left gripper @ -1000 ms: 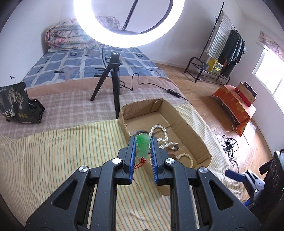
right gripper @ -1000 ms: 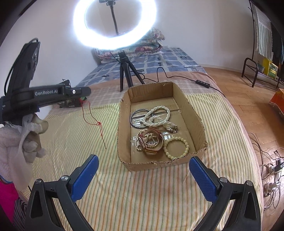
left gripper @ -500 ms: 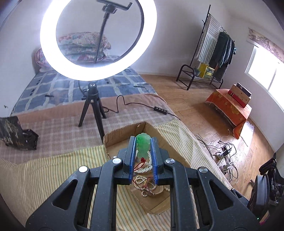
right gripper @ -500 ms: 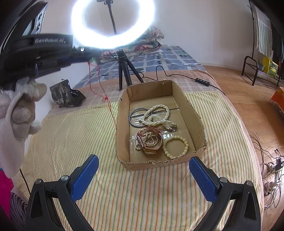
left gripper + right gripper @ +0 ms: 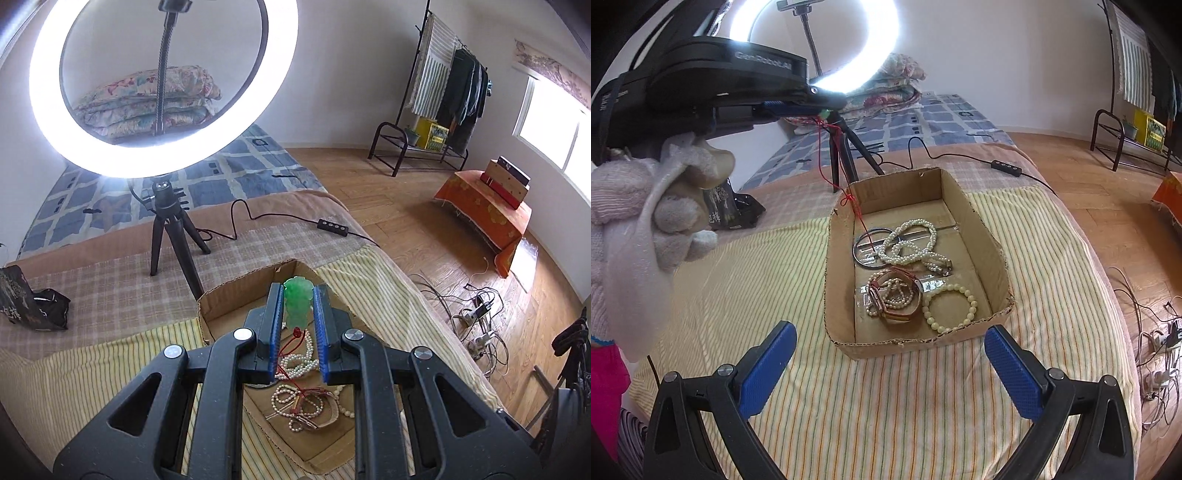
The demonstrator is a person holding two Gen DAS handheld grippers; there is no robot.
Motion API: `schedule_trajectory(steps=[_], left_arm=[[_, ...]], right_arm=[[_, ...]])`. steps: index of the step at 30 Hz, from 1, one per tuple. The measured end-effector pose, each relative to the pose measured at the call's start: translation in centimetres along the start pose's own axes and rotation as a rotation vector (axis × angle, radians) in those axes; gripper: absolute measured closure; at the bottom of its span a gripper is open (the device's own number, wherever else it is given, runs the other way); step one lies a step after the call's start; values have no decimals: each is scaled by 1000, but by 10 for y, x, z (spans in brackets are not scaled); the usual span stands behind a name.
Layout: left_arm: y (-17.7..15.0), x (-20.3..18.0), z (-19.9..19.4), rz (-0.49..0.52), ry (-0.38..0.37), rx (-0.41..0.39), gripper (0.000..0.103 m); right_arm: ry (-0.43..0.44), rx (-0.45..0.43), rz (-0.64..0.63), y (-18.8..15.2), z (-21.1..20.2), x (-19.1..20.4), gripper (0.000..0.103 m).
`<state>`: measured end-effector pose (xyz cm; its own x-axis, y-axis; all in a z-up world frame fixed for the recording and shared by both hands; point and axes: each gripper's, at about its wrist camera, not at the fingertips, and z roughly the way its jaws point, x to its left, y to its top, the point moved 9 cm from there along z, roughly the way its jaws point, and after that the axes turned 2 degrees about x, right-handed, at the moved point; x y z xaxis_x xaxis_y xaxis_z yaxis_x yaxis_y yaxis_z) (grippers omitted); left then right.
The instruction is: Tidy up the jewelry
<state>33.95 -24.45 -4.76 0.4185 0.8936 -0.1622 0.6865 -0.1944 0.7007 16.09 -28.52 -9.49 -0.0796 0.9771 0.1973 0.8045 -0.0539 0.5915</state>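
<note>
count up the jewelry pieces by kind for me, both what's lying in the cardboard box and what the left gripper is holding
Pearl strands: 2, the white pearl strand and the small pearl strand
Beaded bracelet: 1
Metal bangle: 1
Brown strap band: 1
Green pendant on red cord, in the left gripper: 1
Total: 6

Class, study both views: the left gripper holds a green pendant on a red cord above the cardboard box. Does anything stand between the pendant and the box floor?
No barrier does. The left gripper holds the green pendant over the open-topped cardboard box. Its red cord already hangs inside. Directly below lie the metal ring and pearl necklace, so it may land on those.
</note>
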Motion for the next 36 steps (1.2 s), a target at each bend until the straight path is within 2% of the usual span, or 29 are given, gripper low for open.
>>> schedule_trajectory(steps=[12, 21, 22, 24, 25, 36], left_arm=[[-16, 4, 31, -9, 25, 56, 88], [-22, 5, 28, -34, 21, 66, 88], [-23, 6, 27, -34, 23, 71, 86], [-22, 7, 24, -37, 26, 65, 66], [-22, 8, 22, -39, 29, 58, 65], [-26, 23, -31, -22, 67, -4, 64]], right_arm=[[0, 8, -6, -1, 2, 0, 0], [-5, 13, -25, -1, 3, 4, 0], [-8, 12, -26, -1, 3, 4, 0], [-9, 12, -26, -1, 3, 5, 0], [-10, 11, -27, -1, 2, 5, 0], [-27, -25, -35, 2, -13, 13, 0]])
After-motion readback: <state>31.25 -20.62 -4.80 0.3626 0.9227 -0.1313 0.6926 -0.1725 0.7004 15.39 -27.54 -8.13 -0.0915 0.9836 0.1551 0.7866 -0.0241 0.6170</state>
